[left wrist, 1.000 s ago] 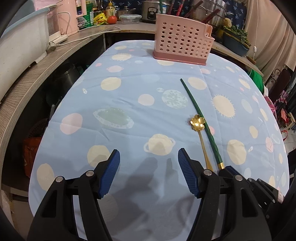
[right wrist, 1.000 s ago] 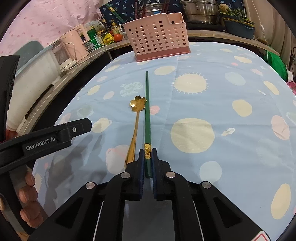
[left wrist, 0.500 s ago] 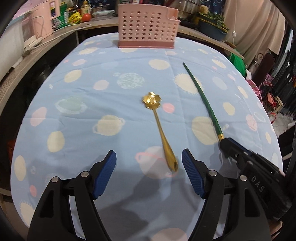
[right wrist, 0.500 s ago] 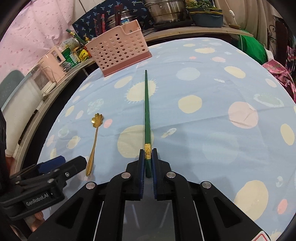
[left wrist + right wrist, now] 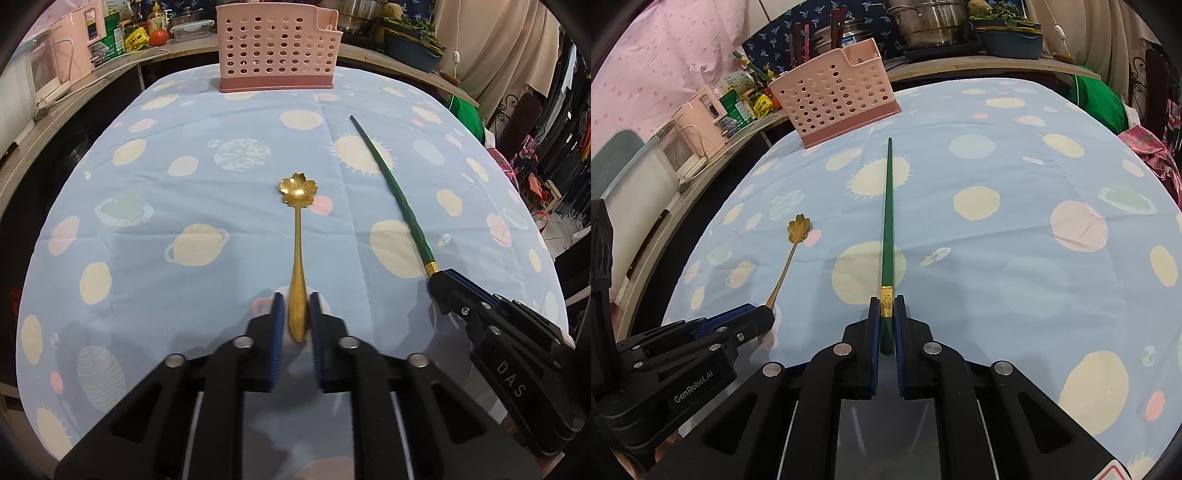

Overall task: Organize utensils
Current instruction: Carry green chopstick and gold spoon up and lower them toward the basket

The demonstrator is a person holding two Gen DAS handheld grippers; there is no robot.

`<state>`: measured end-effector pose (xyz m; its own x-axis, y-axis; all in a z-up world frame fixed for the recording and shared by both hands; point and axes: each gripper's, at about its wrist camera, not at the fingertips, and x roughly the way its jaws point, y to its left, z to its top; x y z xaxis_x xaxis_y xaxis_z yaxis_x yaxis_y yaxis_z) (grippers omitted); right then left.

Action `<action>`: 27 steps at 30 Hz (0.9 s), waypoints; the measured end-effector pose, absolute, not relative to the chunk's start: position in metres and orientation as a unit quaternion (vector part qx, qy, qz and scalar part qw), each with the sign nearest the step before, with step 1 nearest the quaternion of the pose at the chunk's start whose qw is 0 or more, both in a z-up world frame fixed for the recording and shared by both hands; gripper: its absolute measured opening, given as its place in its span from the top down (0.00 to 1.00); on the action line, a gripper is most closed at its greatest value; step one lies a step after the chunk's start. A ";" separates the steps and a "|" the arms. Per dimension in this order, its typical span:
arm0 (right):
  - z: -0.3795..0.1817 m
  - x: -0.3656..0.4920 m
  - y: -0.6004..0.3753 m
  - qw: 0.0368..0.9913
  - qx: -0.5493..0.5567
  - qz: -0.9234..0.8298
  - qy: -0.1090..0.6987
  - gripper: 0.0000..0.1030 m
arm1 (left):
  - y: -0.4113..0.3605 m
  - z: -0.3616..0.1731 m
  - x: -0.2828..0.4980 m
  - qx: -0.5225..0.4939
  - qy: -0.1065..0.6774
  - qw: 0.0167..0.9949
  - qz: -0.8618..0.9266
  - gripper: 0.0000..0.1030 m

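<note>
A gold spoon (image 5: 297, 236) with a flower-shaped bowl lies on the blue spotted tablecloth (image 5: 147, 229). My left gripper (image 5: 297, 306) is shut on the spoon's handle end. My right gripper (image 5: 885, 306) is shut on the gold-banded end of a green chopstick (image 5: 887, 218), which points away across the cloth. The chopstick (image 5: 395, 192) and right gripper (image 5: 443, 284) also show in the left wrist view, right of the spoon. The spoon (image 5: 792, 243) and left gripper (image 5: 764, 315) show at the left of the right wrist view. A pink perforated utensil basket (image 5: 277, 48) stands at the far edge.
A counter behind the table holds a pink appliance (image 5: 74, 44), bottles, a tomato (image 5: 159, 37) and pots (image 5: 931, 26). The basket (image 5: 834, 92) sits far left in the right wrist view. Green fabric (image 5: 1097, 96) lies past the table's right edge.
My left gripper has moved over the spoon's handle and closed from wide open onto it. My right gripper still holds the chopstick, swung away to the right of the spoon.
</note>
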<state>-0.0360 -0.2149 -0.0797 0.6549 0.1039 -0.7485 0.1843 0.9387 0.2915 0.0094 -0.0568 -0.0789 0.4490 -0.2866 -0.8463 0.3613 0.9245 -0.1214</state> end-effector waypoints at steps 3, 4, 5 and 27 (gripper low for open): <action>-0.078 -0.037 -0.213 0.894 0.172 -0.022 0.413 0.93 | -0.057 -0.078 0.009 0.039 0.488 0.851 -0.190 0.90; -0.077 -0.037 -0.213 0.894 0.172 -0.022 0.412 0.93 | -0.057 -0.078 0.009 0.040 0.487 0.851 -0.189 0.90; -0.076 -0.038 -0.213 0.895 0.172 -0.022 0.411 0.93 | -0.057 -0.077 0.008 0.041 0.486 0.852 -0.189 0.90; 0.023 -0.031 -0.218 0.931 0.173 -0.003 0.322 0.93 | -0.030 0.016 0.039 -0.010 0.407 0.898 -0.166 0.92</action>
<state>-0.0307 -0.2183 0.0227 0.7932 0.1055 -0.5997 0.1170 0.9401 0.3201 0.0394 -0.0301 0.0155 0.6131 -0.3068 -0.7280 0.2912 0.9444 -0.1528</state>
